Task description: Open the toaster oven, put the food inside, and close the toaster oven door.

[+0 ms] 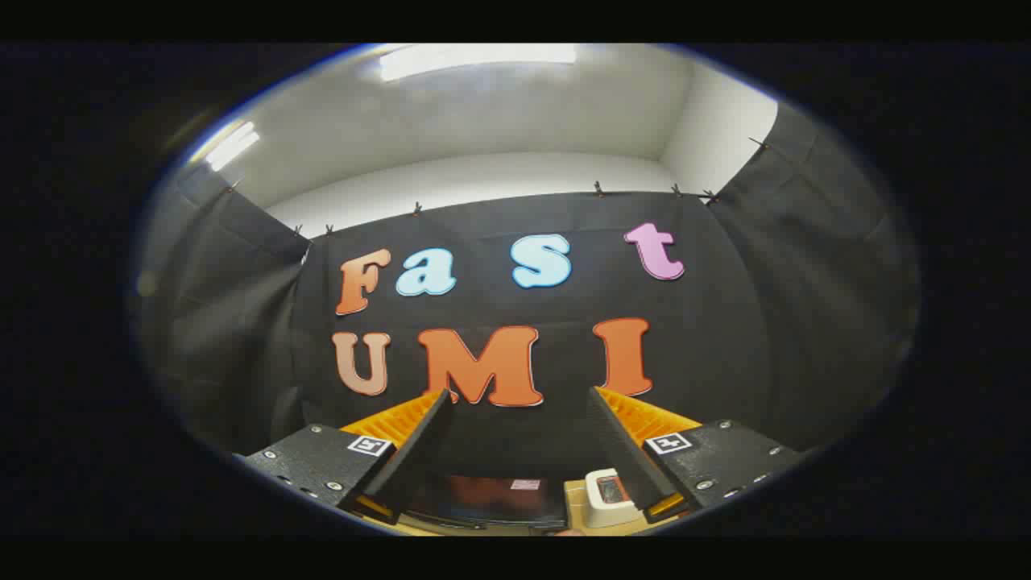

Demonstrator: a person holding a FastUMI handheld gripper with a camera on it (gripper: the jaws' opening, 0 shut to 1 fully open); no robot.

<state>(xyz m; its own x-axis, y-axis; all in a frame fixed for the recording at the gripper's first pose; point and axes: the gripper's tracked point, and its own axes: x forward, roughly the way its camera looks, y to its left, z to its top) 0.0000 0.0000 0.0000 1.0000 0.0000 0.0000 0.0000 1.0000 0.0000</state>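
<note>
- We held the gripper (519,419) high, aimed at the booth's black cloth wall, with its two fingers spread wide apart and nothing between them.
- Low between the fingers, we saw a dark, glossy top that we took for the toaster oven (491,499), resting on a pale wooden table (575,503).
- Just beside it, near the right finger, stood a small white device with a little screen (608,495); we could not tell what it was.
- We could not pick out the food, nor whether the oven door was open.
- We judged the descent risky: with the handle hidden, a blind drop could strike the oven top or knock the white device.
</note>
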